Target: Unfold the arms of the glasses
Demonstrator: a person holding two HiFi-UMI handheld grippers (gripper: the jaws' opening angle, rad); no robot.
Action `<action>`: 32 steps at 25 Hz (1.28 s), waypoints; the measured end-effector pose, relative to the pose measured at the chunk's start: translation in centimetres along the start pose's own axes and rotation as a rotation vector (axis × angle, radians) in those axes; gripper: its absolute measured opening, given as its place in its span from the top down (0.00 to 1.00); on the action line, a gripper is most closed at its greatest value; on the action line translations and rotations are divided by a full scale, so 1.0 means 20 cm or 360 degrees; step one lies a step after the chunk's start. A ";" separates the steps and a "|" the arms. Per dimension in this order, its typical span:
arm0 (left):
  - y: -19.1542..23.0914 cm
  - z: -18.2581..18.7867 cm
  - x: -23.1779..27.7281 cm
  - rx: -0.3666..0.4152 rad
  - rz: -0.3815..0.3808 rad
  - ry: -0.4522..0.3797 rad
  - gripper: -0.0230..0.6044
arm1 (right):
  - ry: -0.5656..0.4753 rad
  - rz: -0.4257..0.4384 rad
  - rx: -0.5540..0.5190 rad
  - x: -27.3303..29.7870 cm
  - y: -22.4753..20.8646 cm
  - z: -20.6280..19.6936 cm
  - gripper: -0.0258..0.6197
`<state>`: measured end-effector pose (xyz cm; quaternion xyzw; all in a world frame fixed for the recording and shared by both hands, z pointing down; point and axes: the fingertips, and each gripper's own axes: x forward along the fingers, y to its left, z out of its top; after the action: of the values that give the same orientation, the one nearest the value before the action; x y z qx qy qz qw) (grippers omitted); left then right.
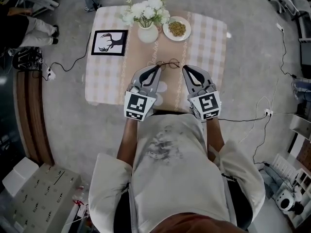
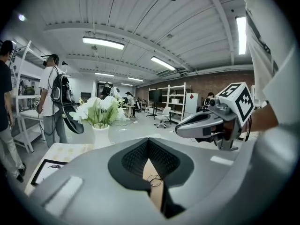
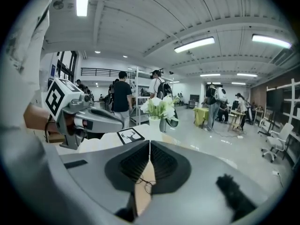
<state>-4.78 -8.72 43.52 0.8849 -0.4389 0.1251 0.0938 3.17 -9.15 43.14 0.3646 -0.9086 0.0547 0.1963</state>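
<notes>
Thin dark wire-framed glasses (image 1: 168, 63) lie on the beige runner in the middle of the table, near its front half. My left gripper (image 1: 158, 67) is shut, its tip just left of the glasses. My right gripper (image 1: 185, 68) is shut too, its tip just right of them. Neither holds anything. In the left gripper view the glasses (image 2: 154, 179) show through the slit below the closed jaws (image 2: 148, 139). The right gripper view shows the glasses (image 3: 144, 183) the same way under its closed tips (image 3: 150, 142).
A white vase of white flowers (image 1: 147, 18) and a plate of food (image 1: 177, 28) stand at the far side of the checked tablecloth (image 1: 209, 38). A framed deer picture (image 1: 109, 42) lies far left. Cables run across the floor; people stand in the room beyond.
</notes>
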 end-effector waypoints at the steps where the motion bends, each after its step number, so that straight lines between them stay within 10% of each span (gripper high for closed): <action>1: 0.00 -0.01 0.01 0.0000 -0.0002 0.0010 0.95 | 0.0014 0.0003 0.0002 0.01 0.00 -0.01 0.93; 32: 0.04 -0.39 0.30 -0.0065 -0.0161 0.0331 0.89 | 0.0286 0.0102 0.0039 0.19 -0.10 -0.36 0.84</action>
<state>-2.99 -11.55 52.86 0.8861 -0.3839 0.2023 0.1630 4.22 -11.28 51.25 0.3313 -0.8978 0.1046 0.2707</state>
